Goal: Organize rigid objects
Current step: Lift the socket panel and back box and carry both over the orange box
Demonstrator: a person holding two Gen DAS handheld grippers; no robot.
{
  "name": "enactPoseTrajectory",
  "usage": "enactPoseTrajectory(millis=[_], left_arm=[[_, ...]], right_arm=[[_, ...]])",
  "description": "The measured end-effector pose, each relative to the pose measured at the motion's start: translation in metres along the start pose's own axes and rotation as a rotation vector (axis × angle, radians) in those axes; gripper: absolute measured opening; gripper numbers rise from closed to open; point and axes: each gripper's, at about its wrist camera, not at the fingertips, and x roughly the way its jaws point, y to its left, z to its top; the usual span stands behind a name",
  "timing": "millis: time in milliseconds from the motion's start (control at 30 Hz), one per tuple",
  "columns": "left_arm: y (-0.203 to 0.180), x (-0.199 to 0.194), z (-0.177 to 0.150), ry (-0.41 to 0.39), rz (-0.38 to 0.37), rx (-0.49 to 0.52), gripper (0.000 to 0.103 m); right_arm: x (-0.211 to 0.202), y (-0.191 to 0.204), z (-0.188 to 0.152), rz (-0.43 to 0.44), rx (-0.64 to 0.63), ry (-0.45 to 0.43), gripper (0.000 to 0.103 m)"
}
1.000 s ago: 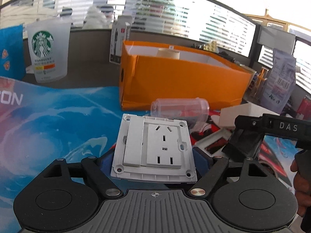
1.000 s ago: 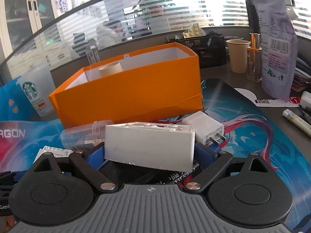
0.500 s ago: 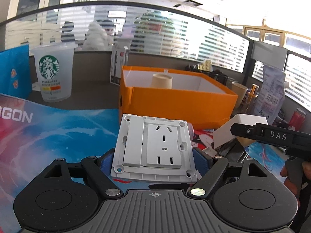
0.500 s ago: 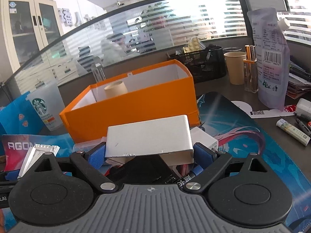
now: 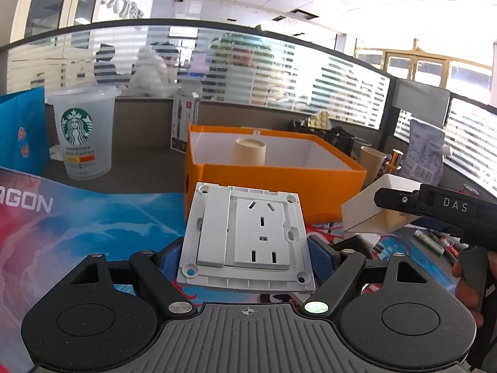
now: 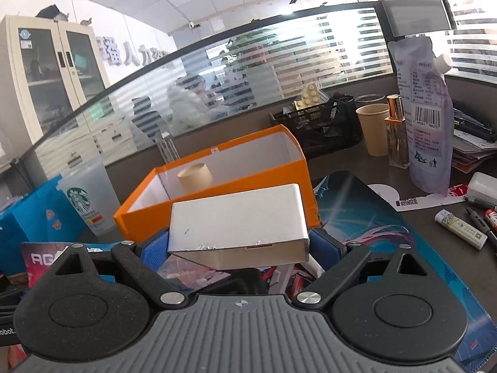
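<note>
In the left wrist view a Starbucks cup (image 5: 82,133) stands at upper left on a grey desk (image 5: 139,171), with a colourful mat (image 5: 77,217) below it. An orange box (image 5: 273,177) sits in the centre, glass partitions behind. The left gripper (image 5: 247,248) clamps a white socket (image 5: 247,236) at lower centre. The right gripper (image 6: 237,245) grips a white box (image 6: 237,217), jaws wide. Compared with a second ago, both objects are higher, and the orange box's inside shows more.
</note>
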Motion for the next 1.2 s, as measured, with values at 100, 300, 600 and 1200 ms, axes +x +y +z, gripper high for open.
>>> enactPoseTrajectory(millis=[100, 300, 600, 1200], left_arm=[[0.000, -0.001, 0.003, -0.007, -0.001, -0.003, 0.082], [-0.004, -0.007, 0.009, -0.025, -0.012, 0.003, 0.082], [-0.008, -0.012, 0.017, -0.050, -0.021, 0.000, 0.082], [-0.017, -0.015, 0.052, -0.124, -0.025, 0.015, 0.082]], right_arm=[[0.000, -0.001, 0.003, 0.013, 0.014, 0.010, 0.092], [-0.005, 0.000, 0.010, 0.040, 0.036, 0.013, 0.092], [-0.012, 0.007, 0.020, 0.065, 0.019, -0.003, 0.092], [-0.020, 0.011, 0.045, 0.093, -0.013, -0.063, 0.092]])
